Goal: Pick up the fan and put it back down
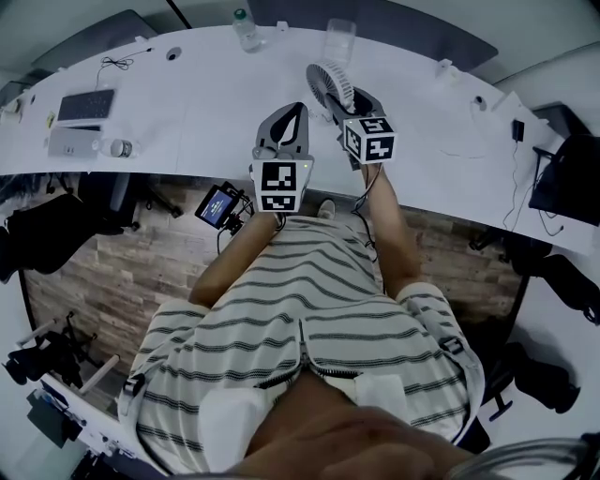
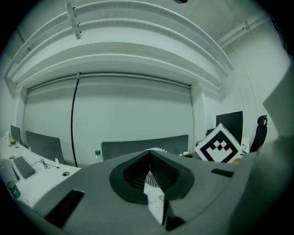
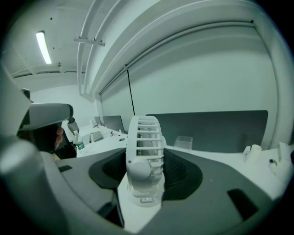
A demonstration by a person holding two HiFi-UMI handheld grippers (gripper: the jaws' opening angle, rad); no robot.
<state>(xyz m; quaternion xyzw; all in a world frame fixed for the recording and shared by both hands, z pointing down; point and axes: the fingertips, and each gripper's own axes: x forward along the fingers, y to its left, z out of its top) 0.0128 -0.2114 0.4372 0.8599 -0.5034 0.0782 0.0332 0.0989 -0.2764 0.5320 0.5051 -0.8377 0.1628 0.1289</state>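
Around the claws: white curved table [image 1: 187, 112] under both. Clear cup [image 1: 339, 39] past the right gripper's [image 1: 352, 105] tips, a touch right of its line, apart from the fan. Bottle [image 1: 246, 28] farther out and off to that gripper's left, well apart. Keyboard [image 1: 86, 103] far left of the left gripper [image 1: 292, 117], loose cable [image 1: 114, 64] beyond it. Small lit screen [image 1: 220, 206] behind and below the left gripper, off the table edge. Dark panel [image 1: 412, 28] along the table's far side, beyond cup and bottle.

Nearest thing beside the fan: the left gripper, just left of the right one, tips pointing roughly the same way, not touching the fan.

Count: 1 fan, 1 cup, 1 bottle, 1 keyboard, 2 grippers.

Fan [image 3: 144, 153]: upright, edge-on, dead centre between the right gripper's jaws, grille rising above them. Jaws closed onto its lower body from both sides, dark pads against it. Can't tell whether the base rests on the table or hangs clear.

Left gripper: jaws pinched together at the tips, only a thin pale slit lower down, nothing gripped. Fan ahead and slightly right of it, top of the grille just showing over its jaws in the left gripper view.
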